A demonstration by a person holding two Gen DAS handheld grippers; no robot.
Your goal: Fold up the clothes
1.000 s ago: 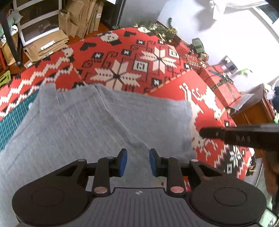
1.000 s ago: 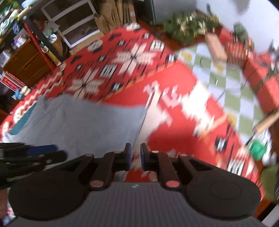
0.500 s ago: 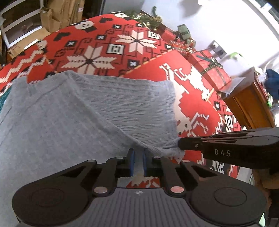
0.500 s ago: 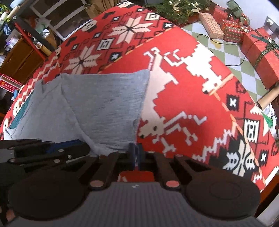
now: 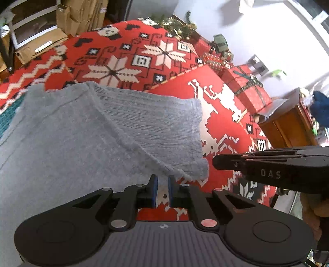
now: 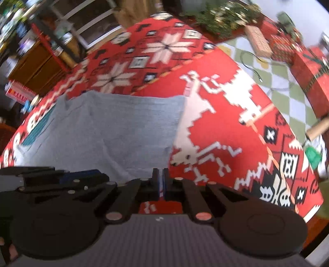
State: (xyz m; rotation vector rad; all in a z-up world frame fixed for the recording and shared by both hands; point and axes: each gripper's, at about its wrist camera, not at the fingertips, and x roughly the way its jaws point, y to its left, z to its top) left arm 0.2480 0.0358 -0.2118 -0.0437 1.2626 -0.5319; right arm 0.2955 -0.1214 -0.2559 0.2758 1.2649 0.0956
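A grey knit garment (image 5: 67,143) lies spread on a red patterned cloth (image 5: 224,125), with a ribbed panel (image 5: 156,123) on its right side. My left gripper (image 5: 162,185) is shut on the garment's near edge, and grey fabric runs up between the blue pads. Just to its right, the right gripper (image 5: 214,162) meets the garment's near right corner (image 5: 202,167). In the right wrist view, the right gripper (image 6: 161,180) is shut, and the grey garment (image 6: 115,127) reaches down to its fingertips. The left gripper (image 6: 98,177) shows at the lower left there.
The red cloth (image 6: 222,131) drops off at the right toward a green checkered floor (image 6: 292,96). Wrapped gift boxes (image 5: 248,90) and a wooden cabinet (image 5: 287,127) stand at the right. Cardboard boxes (image 5: 67,18) and a shelf are at the back left. A teal mat (image 5: 8,121) shows at the garment's left edge.
The left fingers went from open to shut on the garment's near edge. The right gripper came in to the near right corner and shut, and that corner now sits slightly raised.
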